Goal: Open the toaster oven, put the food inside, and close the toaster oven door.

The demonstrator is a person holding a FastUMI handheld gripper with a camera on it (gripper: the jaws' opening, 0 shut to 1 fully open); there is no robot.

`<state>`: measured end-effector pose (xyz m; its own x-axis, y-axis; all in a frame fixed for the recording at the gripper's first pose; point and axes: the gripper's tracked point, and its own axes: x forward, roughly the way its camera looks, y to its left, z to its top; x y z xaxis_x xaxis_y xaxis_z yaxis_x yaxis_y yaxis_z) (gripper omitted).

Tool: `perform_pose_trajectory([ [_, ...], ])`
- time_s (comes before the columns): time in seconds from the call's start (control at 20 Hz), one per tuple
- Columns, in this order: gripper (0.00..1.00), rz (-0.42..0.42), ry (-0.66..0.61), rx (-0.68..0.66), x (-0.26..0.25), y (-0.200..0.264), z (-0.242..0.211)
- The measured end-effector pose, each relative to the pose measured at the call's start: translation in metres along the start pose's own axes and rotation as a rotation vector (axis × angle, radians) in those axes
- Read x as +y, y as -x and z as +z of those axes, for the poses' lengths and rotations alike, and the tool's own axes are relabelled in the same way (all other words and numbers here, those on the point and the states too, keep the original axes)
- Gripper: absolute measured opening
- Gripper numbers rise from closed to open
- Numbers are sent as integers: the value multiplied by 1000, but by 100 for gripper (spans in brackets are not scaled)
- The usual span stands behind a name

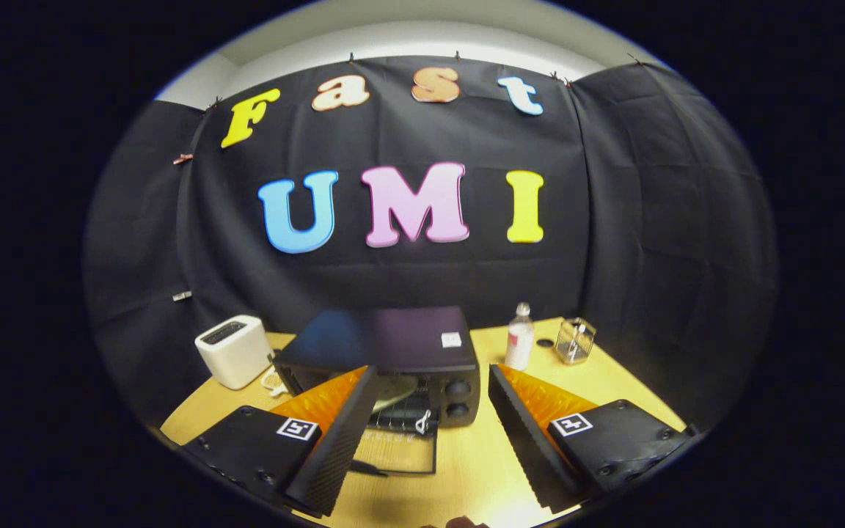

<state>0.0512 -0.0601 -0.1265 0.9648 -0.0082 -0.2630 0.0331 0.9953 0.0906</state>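
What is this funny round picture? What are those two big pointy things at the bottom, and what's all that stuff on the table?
The picture comes from a small camera riding on a tool that a person holds in one hand. The lens bends everything, so the picture looks round. The two pointy things are the fingers of the tool's gripper, a kind of pincer for picking things up. Right now the fingers are spread wide and hold nothing.

Just ahead of them, on a wooden table, stands a black toaster oven. Its glass door is folded down open, lying between the fingers, and something pale and round sits inside. Beside the oven on one side is a white toaster. On the other side stand a small plastic bottle and a clear glass jar.
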Motion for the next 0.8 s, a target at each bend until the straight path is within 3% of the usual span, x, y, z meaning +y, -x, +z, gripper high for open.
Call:
perform_pose_trajectory([
  [0.3, 100, 56, 42, 251, 35, -8, -133],
  [0.6, 100, 94, 121, 403, 63, -19, -211],
  [0.8, 100, 73, 176, 459, 83, -37, -235],
])
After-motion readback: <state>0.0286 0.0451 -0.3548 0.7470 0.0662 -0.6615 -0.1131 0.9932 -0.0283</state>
